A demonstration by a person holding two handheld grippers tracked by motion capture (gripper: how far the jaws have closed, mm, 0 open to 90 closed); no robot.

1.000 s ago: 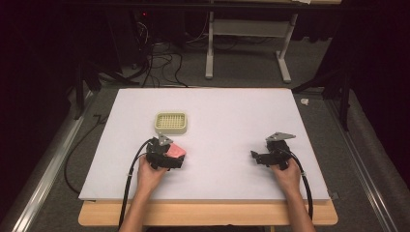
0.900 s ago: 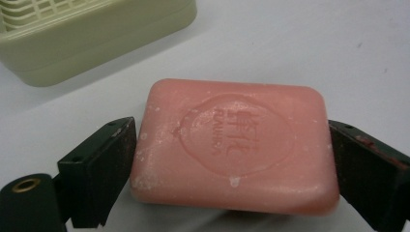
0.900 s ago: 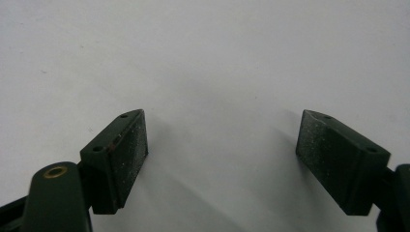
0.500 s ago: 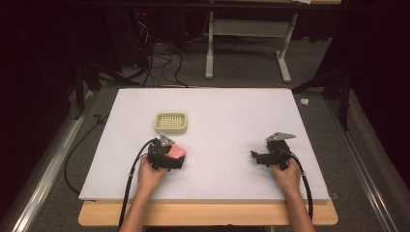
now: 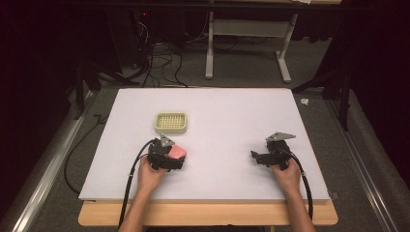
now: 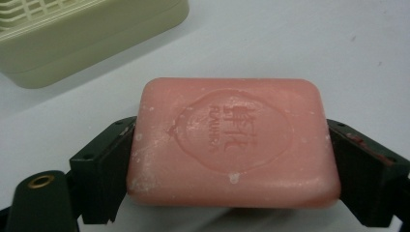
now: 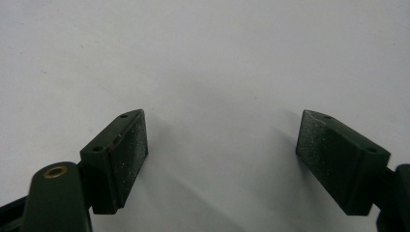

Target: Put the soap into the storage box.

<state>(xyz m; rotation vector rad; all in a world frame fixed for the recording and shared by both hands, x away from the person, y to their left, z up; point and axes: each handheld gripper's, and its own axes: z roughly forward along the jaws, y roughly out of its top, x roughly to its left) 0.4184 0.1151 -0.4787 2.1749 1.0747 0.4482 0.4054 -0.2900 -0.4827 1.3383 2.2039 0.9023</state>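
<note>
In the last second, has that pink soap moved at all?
No. The pink soap sits just as near the soap dish, between the left claw's jaws.

I see a pink soap bar (image 6: 232,142) with an embossed oval stamp, flecked white. The soap dish (image 5: 171,122) is pale cream-green with a grid top, on my white desk (image 5: 232,111). Both grippers' jaws are black.

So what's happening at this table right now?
A person holds a gripper in each hand over a white table. The left gripper is closed on a pink bar of soap, one jaw on each short end, just in front of a pale green soap dish, which has nothing in it. The right gripper is open with nothing between its jaws, off to the side.
</note>
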